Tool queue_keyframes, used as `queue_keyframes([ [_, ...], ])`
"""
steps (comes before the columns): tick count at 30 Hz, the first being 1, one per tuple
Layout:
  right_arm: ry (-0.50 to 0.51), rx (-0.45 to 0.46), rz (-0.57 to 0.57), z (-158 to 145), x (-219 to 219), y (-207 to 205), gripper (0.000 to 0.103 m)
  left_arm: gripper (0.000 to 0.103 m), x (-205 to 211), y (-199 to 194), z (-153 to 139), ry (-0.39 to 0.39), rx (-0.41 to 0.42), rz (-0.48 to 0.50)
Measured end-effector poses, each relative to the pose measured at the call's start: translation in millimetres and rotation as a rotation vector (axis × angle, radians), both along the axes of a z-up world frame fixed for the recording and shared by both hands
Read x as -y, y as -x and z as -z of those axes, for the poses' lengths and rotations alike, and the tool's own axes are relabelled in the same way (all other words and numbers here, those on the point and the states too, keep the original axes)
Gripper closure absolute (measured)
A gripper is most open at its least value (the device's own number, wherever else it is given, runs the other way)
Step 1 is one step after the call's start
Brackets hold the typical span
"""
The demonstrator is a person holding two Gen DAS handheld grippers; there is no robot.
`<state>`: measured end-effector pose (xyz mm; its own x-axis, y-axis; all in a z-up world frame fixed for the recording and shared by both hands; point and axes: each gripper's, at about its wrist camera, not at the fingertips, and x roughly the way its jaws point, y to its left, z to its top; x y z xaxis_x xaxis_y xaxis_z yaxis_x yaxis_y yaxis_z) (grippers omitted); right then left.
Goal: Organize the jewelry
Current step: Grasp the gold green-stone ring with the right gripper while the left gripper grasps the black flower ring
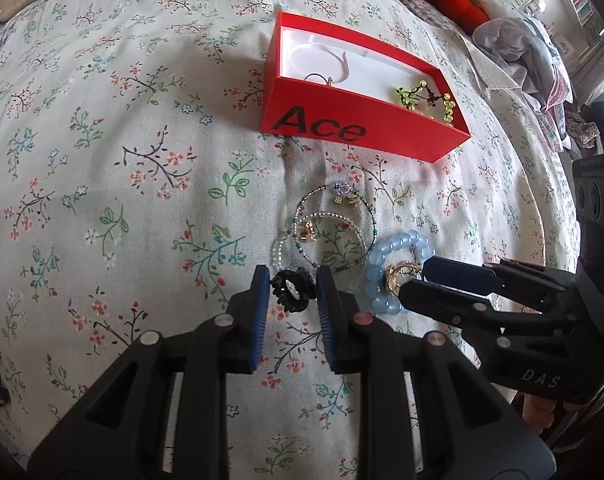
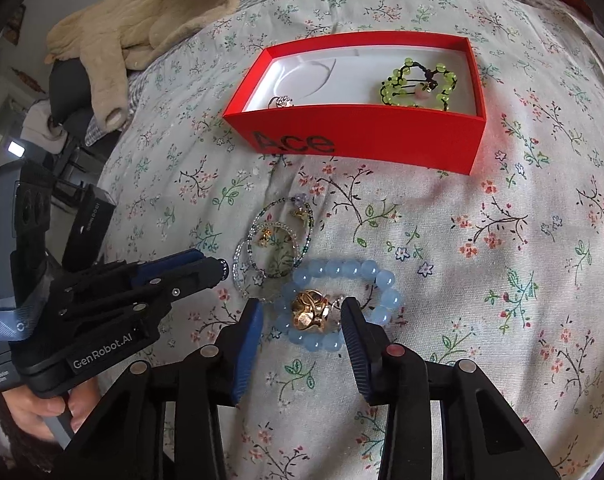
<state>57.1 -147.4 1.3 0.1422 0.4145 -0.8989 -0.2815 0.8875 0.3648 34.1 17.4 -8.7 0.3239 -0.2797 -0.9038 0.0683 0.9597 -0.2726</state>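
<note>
Left gripper point(image 1: 293, 289): jaws clamped on a black beaded ring point(image 1: 293, 290). Right gripper point(image 2: 302, 314): jaws apart, straddling a gold ring cluster point(image 2: 309, 314) inside a pale-blue bead bracelet point(image 2: 337, 305). Red "Ace" cardboard box point(image 2: 361, 136) at twelve o'clock, holding a green bead bracelet point(image 2: 417, 82).

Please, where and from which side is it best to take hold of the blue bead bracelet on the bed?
Probably at the bare arc of the blue bracelet on its far right, away from the gold ring lying inside it. It lies flat on the bedspread, so come from above with the right tongs, one finger inside the loop and one outside, pinching across a bead.
</note>
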Motion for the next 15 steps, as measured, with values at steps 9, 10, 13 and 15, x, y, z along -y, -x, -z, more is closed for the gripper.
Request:
queue_keyframes([
  [9,0.041,-0.010,-0.011,8.3,-6.5,-0.6,0.091,0.077,-4.9,1.2,-0.2,0.000,-0.001,-0.009],
  [10,0.043,-0.006,-0.009,7.7,-5.6,-0.6,0.092,0.077,-5.5,1.2,-0.5,0.001,0.000,-0.011],
  [13,0.044,0.008,0.000,5.1,-2.9,-0.3,0.092,0.077,-6.0,1.6,-1.6,0.003,0.002,-0.013],
  [15,0.041,0.012,0.003,3.5,0.3,-0.4,0.093,0.077,-6.1,1.6,-2.4,0.004,0.003,-0.016],
])
